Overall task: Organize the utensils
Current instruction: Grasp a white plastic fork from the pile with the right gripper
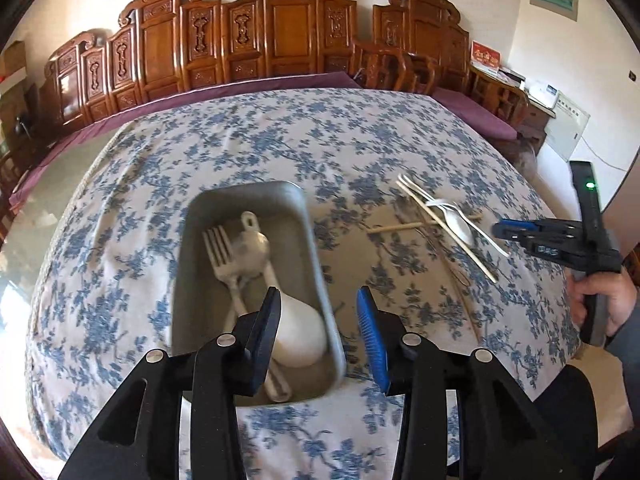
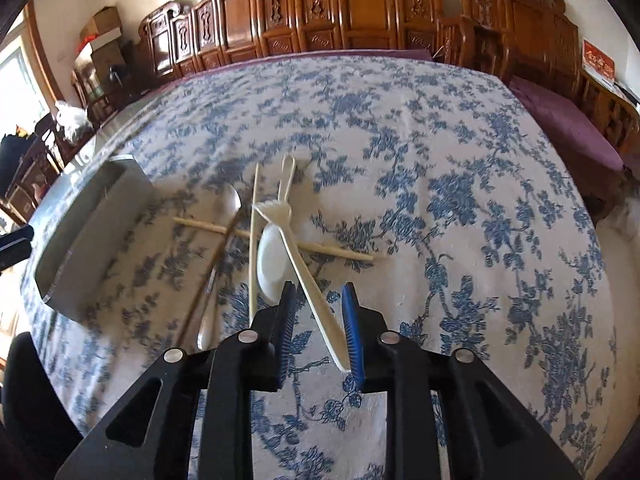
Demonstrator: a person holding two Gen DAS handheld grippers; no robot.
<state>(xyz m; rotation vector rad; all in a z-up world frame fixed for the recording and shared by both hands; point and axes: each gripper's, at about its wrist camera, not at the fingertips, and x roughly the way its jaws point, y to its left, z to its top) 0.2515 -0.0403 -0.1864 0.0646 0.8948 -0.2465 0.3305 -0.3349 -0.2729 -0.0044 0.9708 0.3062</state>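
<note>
The sorting is partly done: the grey metal tray (image 1: 256,200) is already holding a fork (image 1: 219,246), a white ladle-like spoon (image 1: 298,334) and one more pale utensil, while a small pile is still lying loose on the blue floral tablecloth (image 2: 460,184), to the right of the tray. The step in hand seems to be the next pick from this pile.

The right gripper (image 2: 318,330) is hovering low over the pile with its jaws spread, and the handle of the cream plastic fork (image 2: 308,276) is passing between them — its end is lying close to the blue pad of the right finger, but nothing is being pinched yet. The left gripper (image 1: 320,334) is waiting above the near end of the tray, jaws also spread and holding nothing.

The next move probably calls for closing on the fork handle and lifting it cleanly. The difficulty is the tangle: the fork is resting across a white spoon (image 2: 272,264) and a crossing chopstick (image 2: 208,226), a second chopstick (image 2: 253,240) is lying just beside, and a metal spoon (image 2: 230,208) is nearer the tray — these could be dragged along.
</note>
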